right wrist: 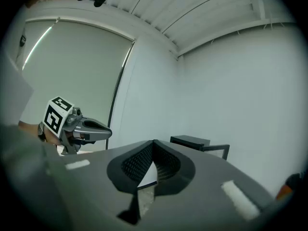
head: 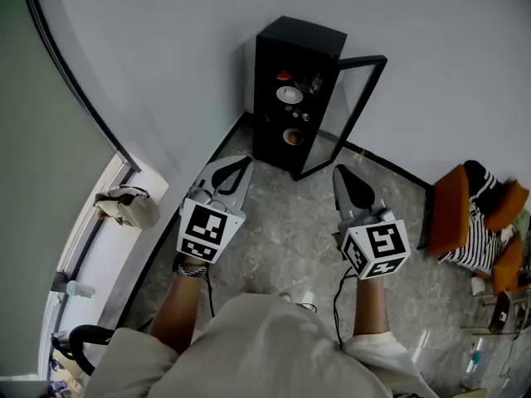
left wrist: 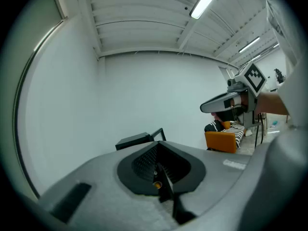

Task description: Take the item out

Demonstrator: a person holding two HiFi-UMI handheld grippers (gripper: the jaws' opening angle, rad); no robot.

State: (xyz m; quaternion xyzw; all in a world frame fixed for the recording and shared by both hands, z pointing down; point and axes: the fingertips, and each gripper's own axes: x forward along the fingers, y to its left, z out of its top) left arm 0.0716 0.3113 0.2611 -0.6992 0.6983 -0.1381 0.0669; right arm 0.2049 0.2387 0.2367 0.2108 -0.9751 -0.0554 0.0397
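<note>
A small black cabinet (head: pixel 294 94) stands on the floor against the wall, its glass door (head: pixel 344 110) swung open to the right. On its shelves lie a white dish (head: pixel 289 94), a red item (head: pixel 283 75) and an orange item (head: pixel 292 137). My left gripper (head: pixel 242 164) hovers a little in front of the cabinet's left side, jaws shut on nothing. My right gripper (head: pixel 342 175) hangs level with it below the open door, tips together and empty. The cabinet's top (left wrist: pixel 137 139) shows just past the left gripper (left wrist: pixel 157 146), and the cabinet (right wrist: pixel 192 141) also lies beyond the right gripper (right wrist: pixel 153 142).
An orange chair (head: pixel 460 210) with a striped cloth over it stands at the right. A beige bag (head: pixel 124 206) rests on the window sill at the left. The floor (head: pixel 282 222) is grey marble, and the white wall runs close behind the cabinet.
</note>
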